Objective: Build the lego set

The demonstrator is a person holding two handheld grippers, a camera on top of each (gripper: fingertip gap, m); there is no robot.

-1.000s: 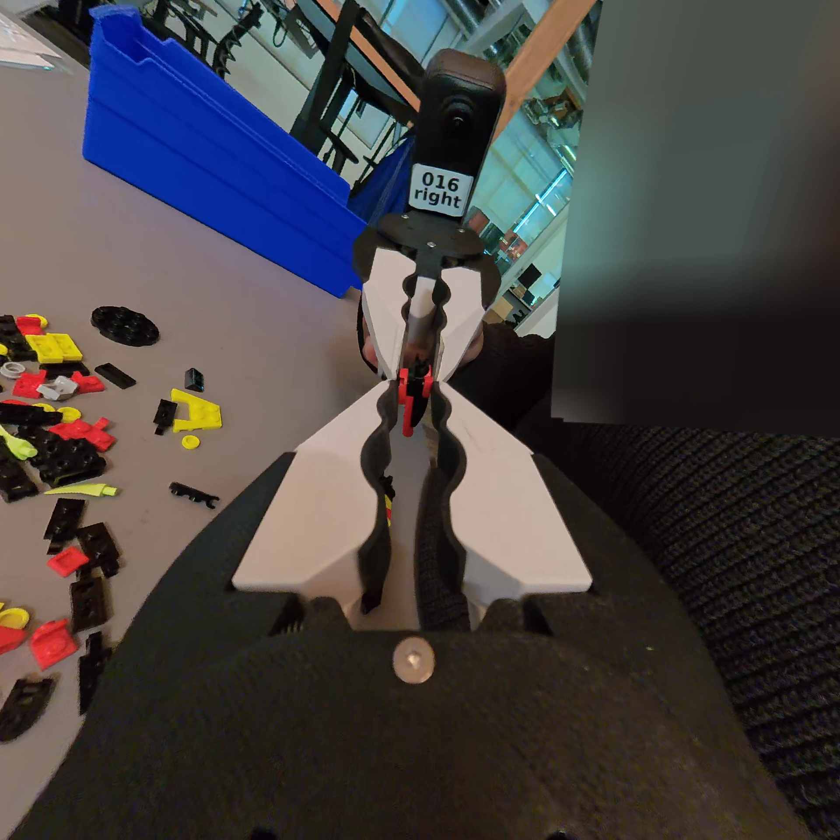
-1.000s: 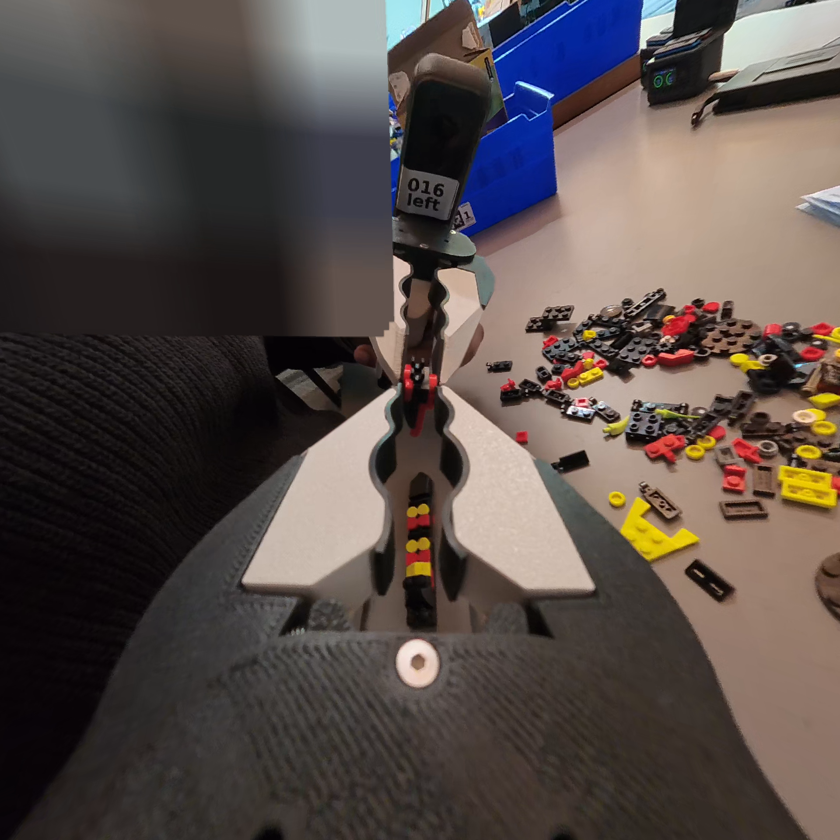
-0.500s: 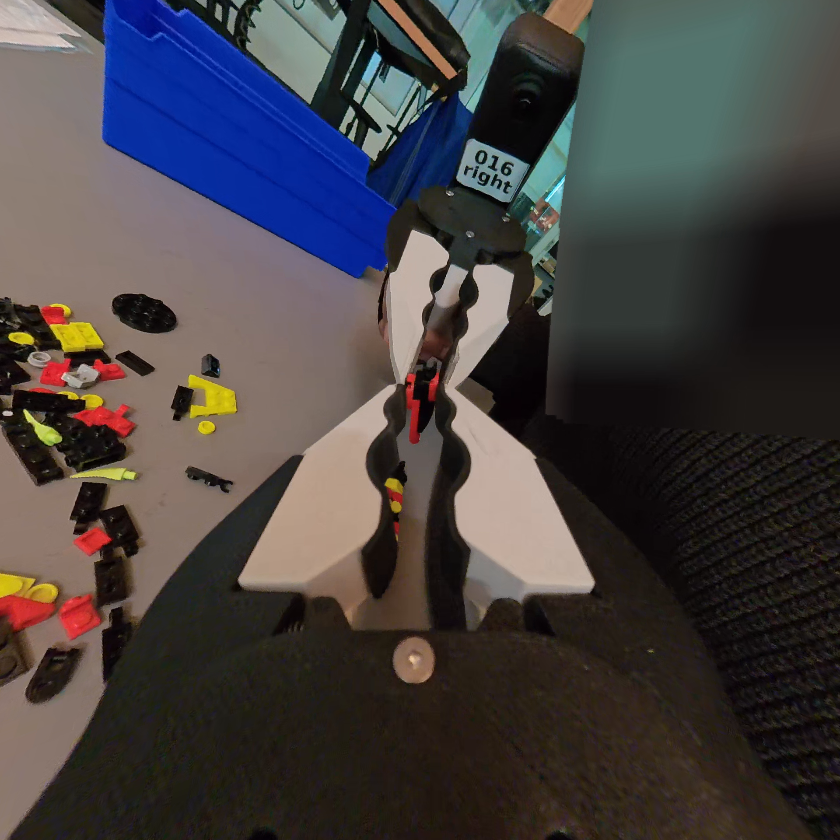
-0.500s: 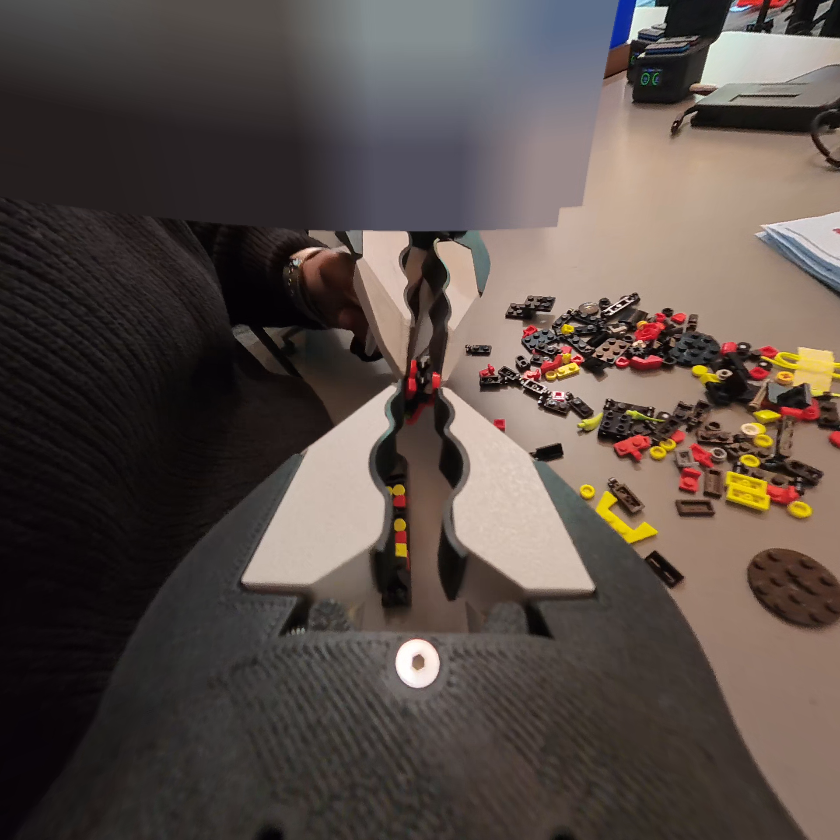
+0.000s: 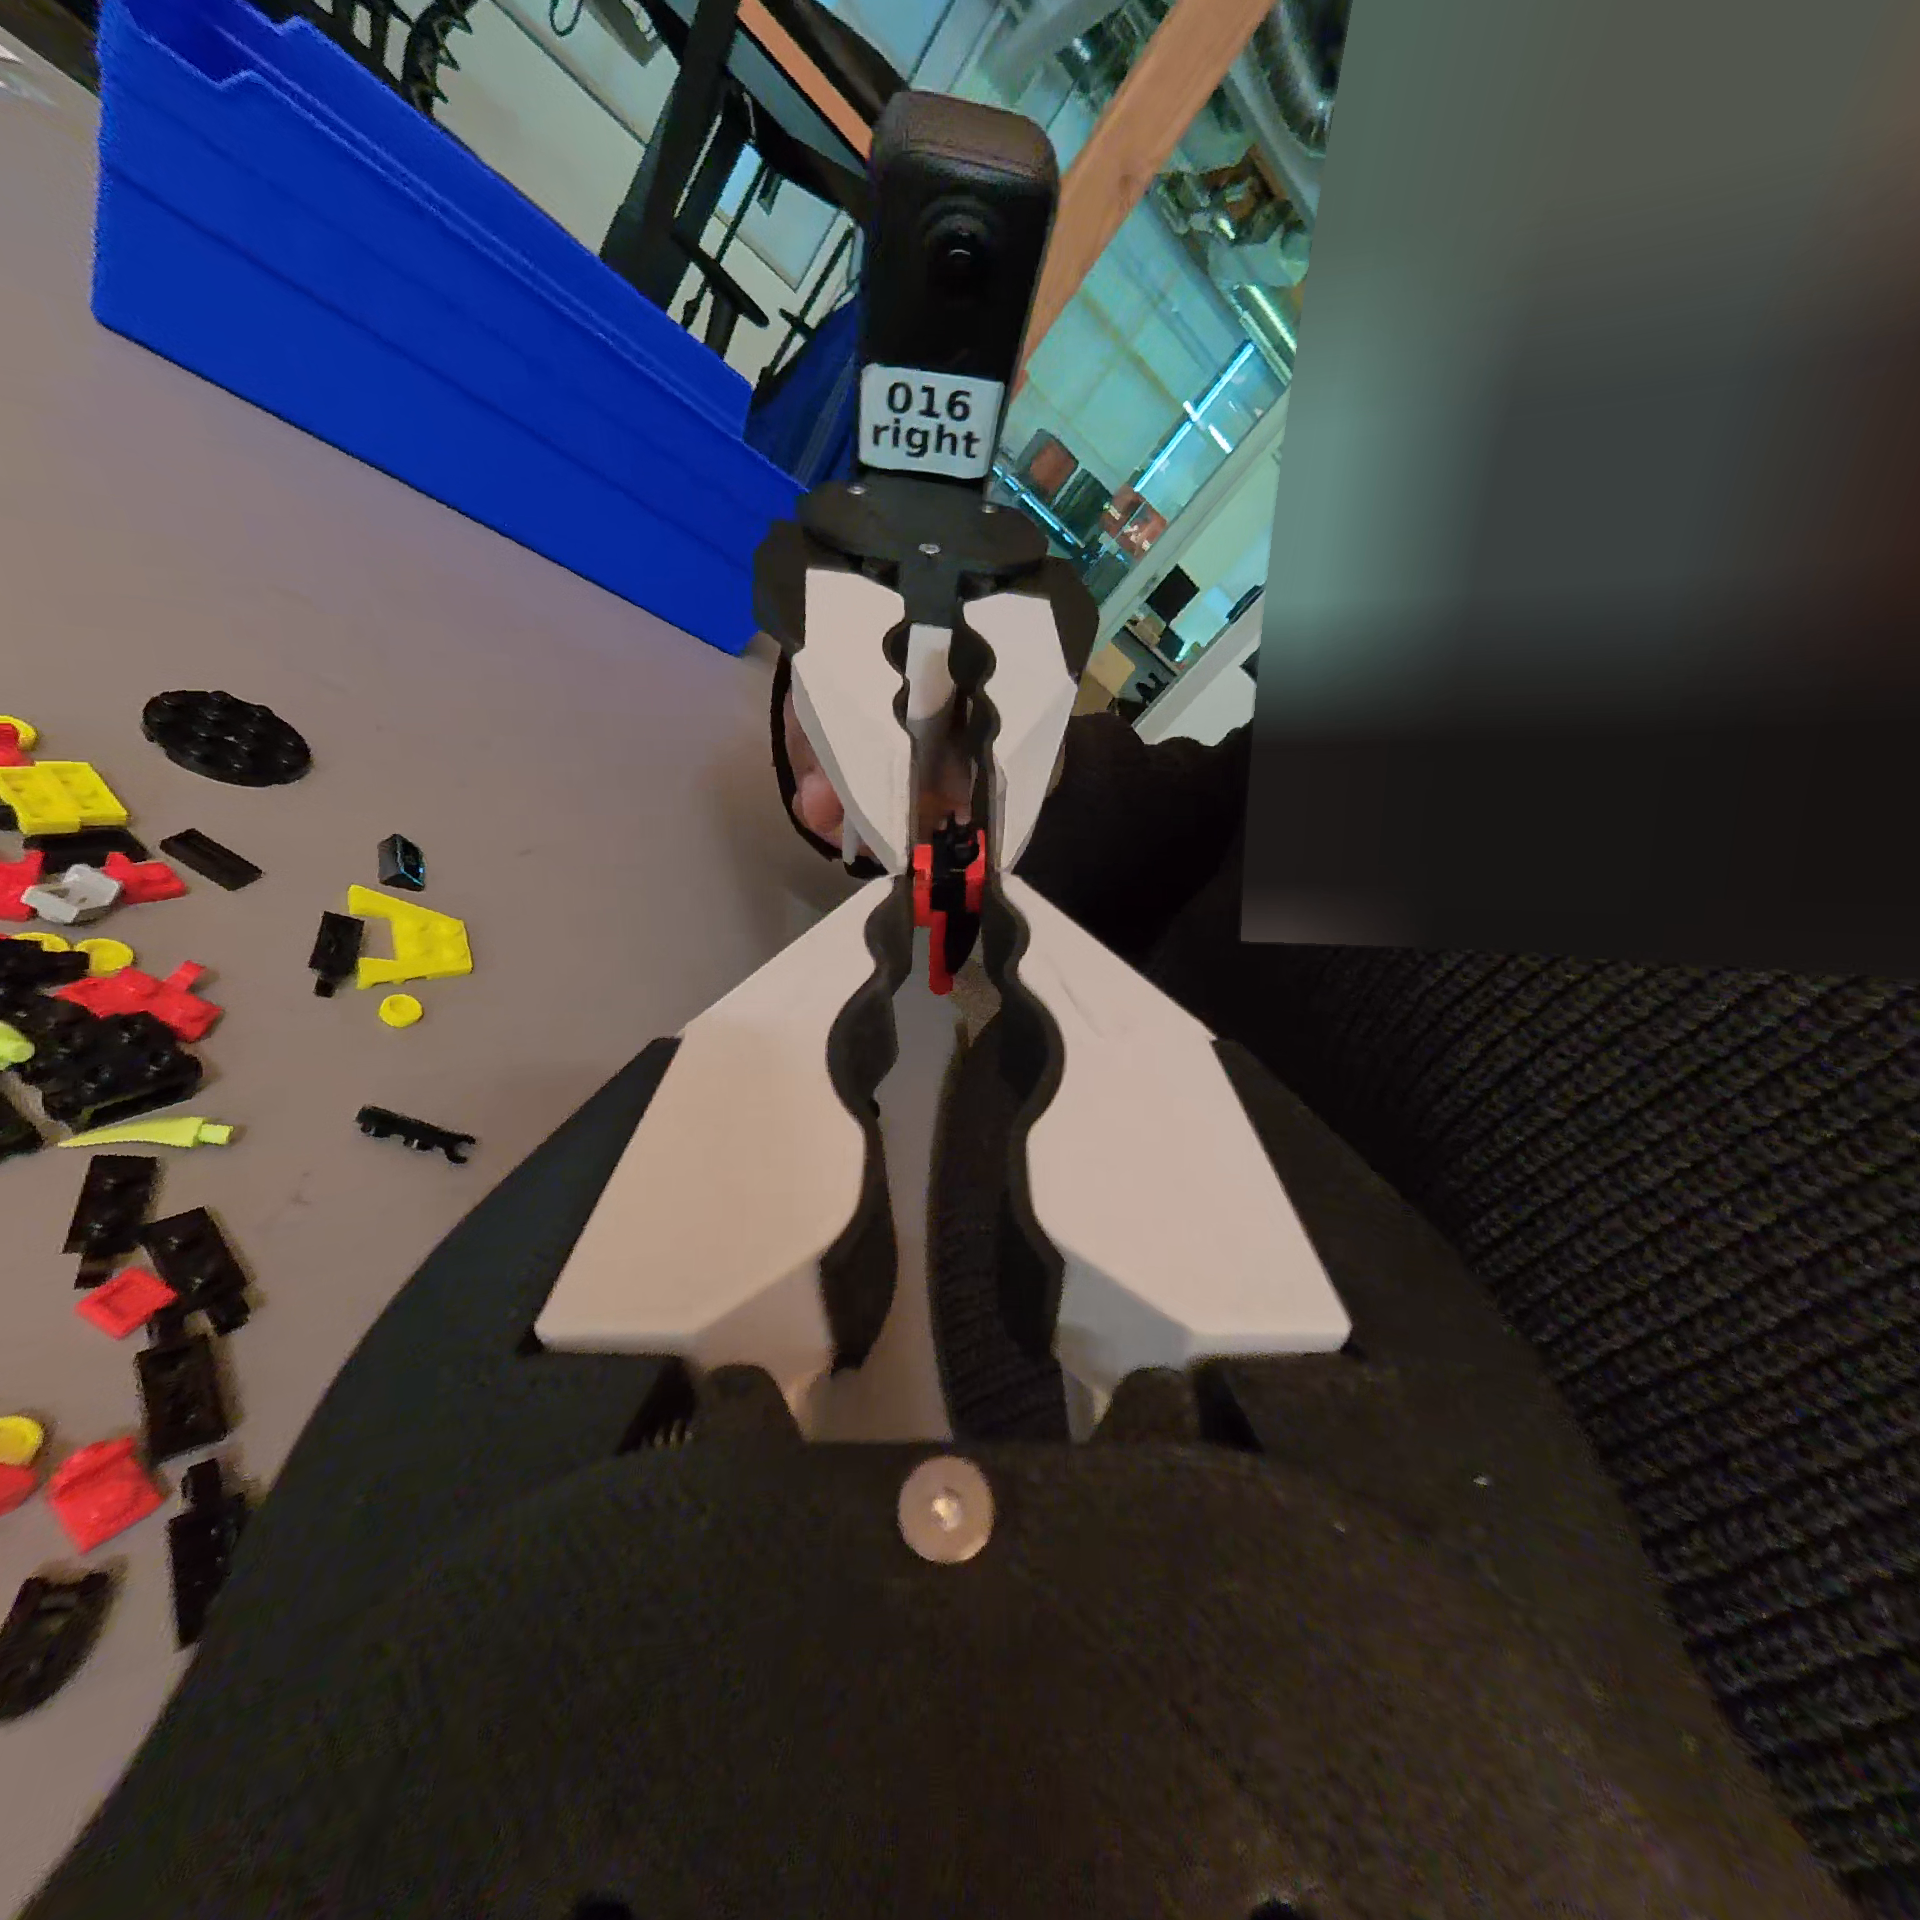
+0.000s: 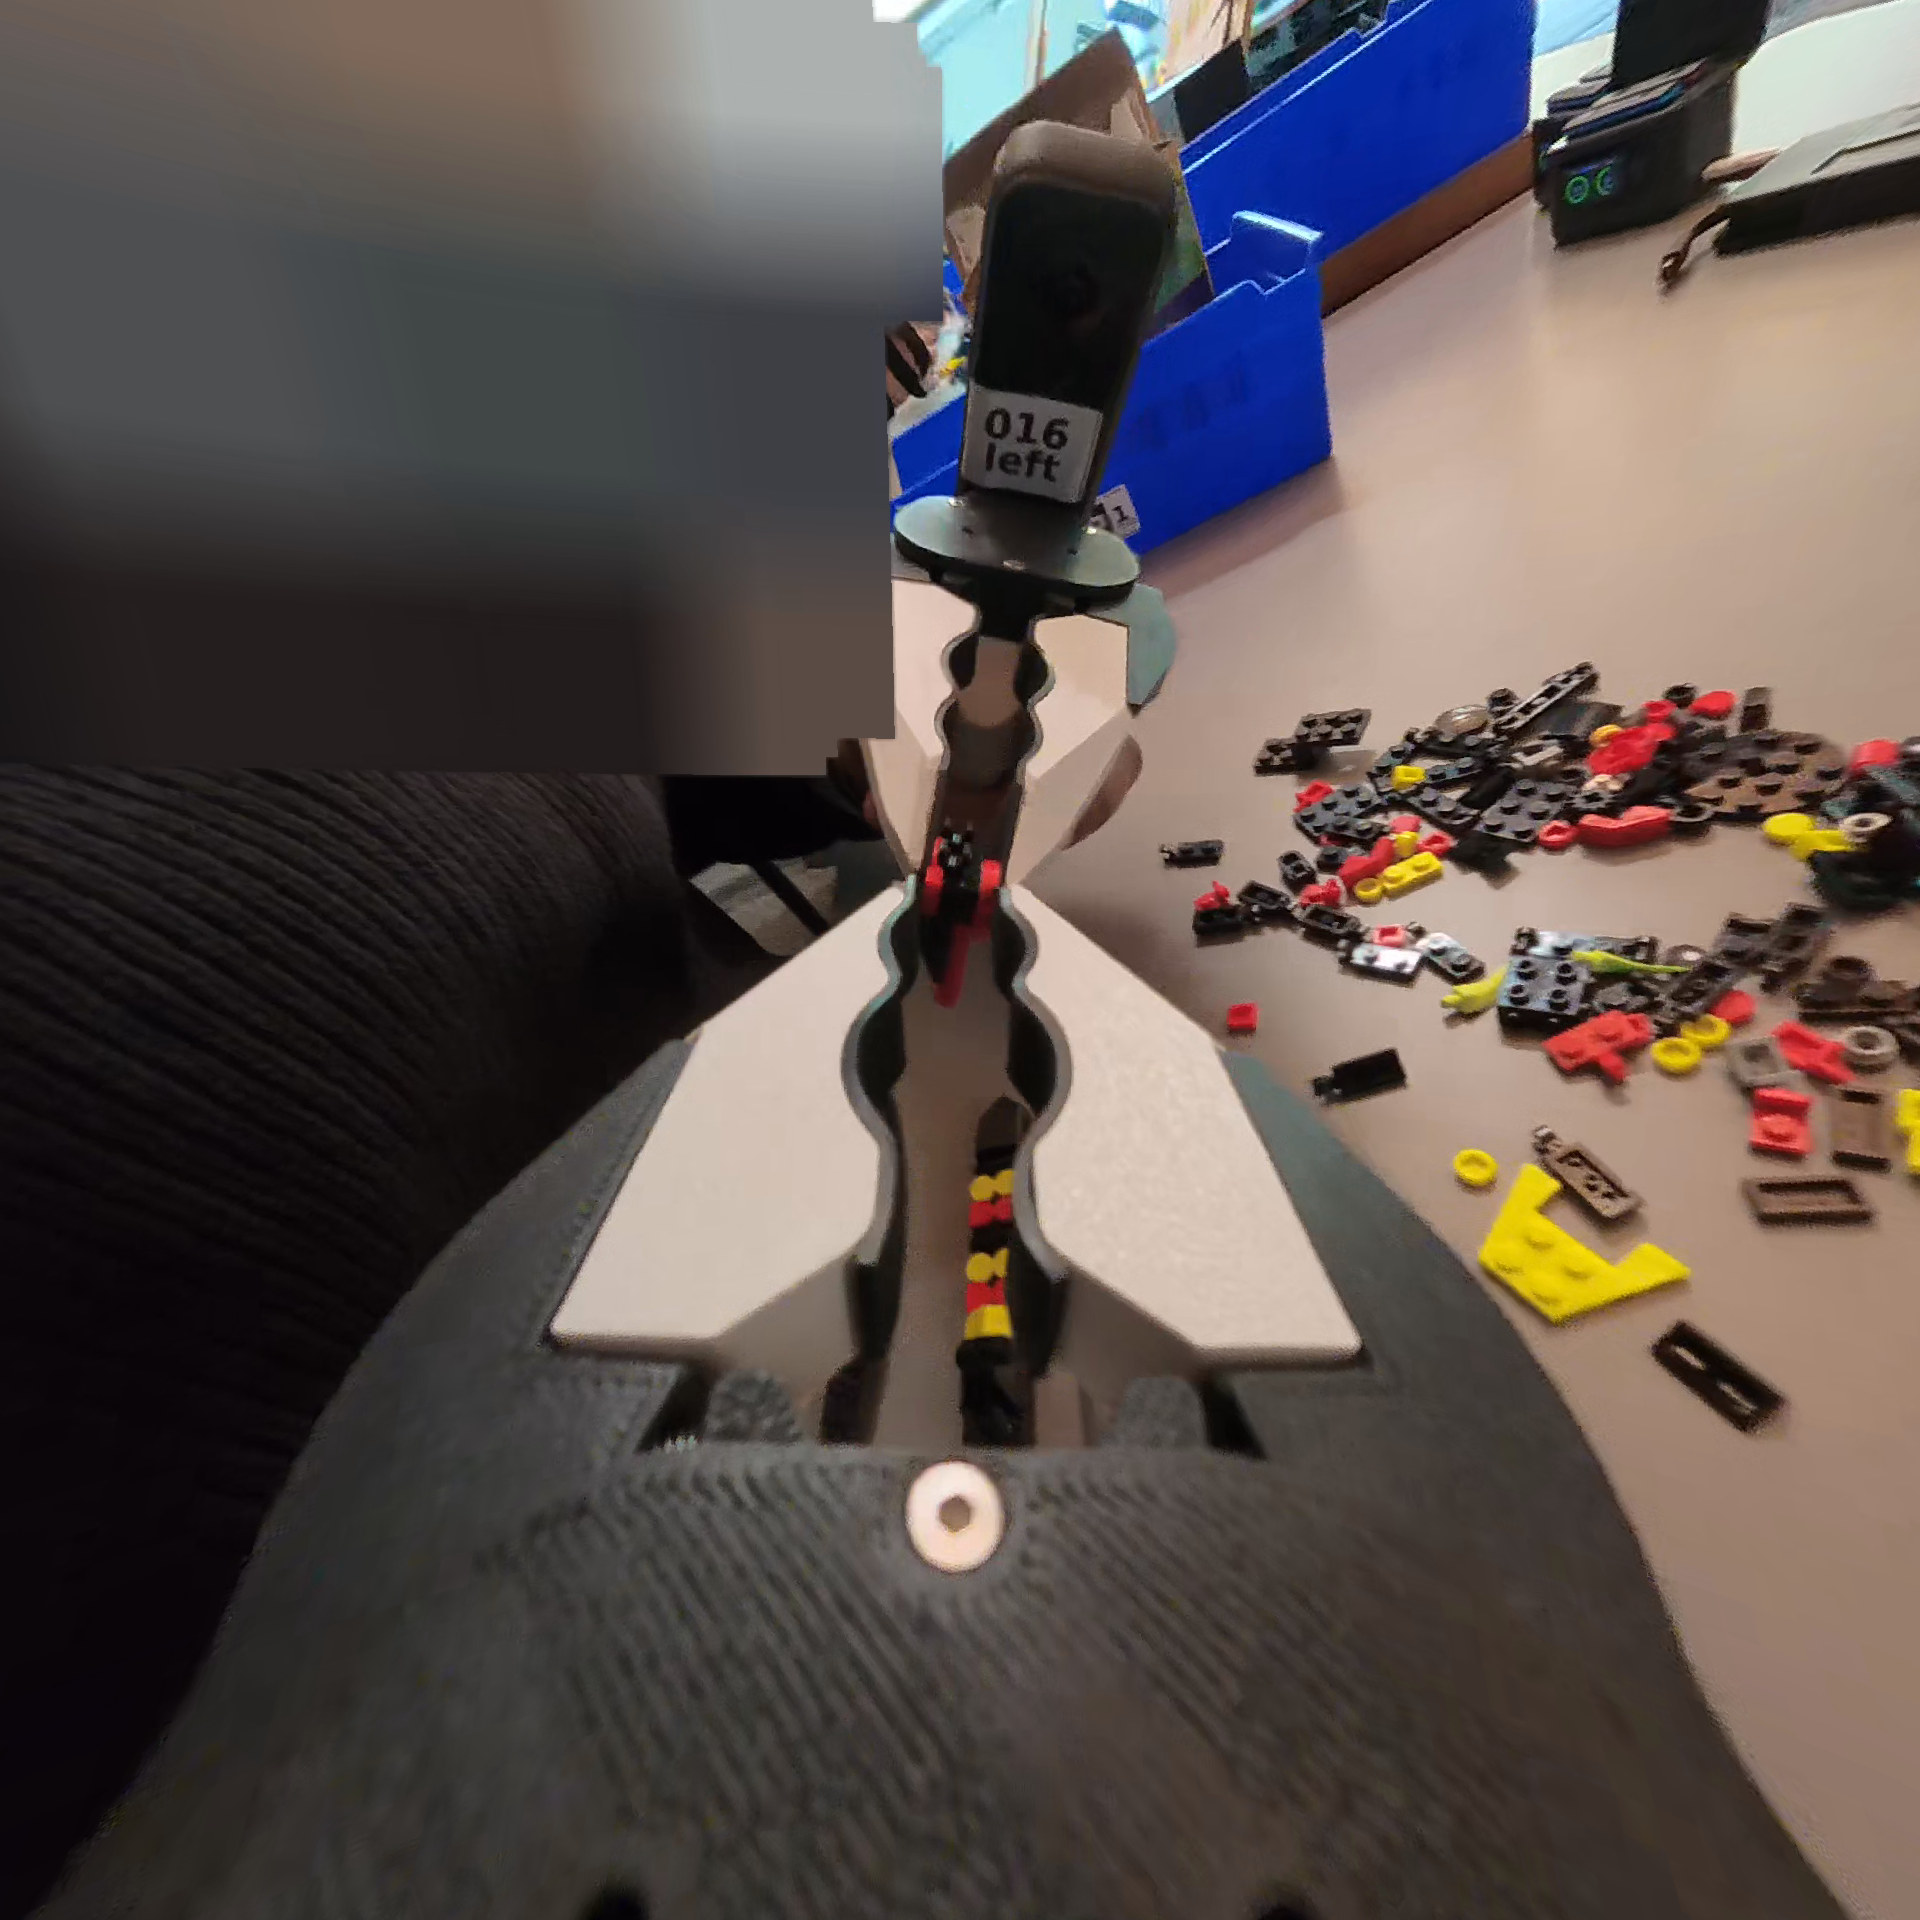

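i hold my left gripper [image 5: 948, 914] and right gripper [image 6: 958, 904] tip to tip, both clamped on a small red and black lego piece [image 5: 943, 902]. loose bricks [image 6: 1558, 935] lie at three o'clock. pressing together comes next, i judge.

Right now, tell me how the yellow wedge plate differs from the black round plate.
The yellow wedge plate is angular and notched; the black round plate is a plain disc. The wedge lies nearer the left wrist camera, the disc nearer the blue bin. Both lie flat on the table.
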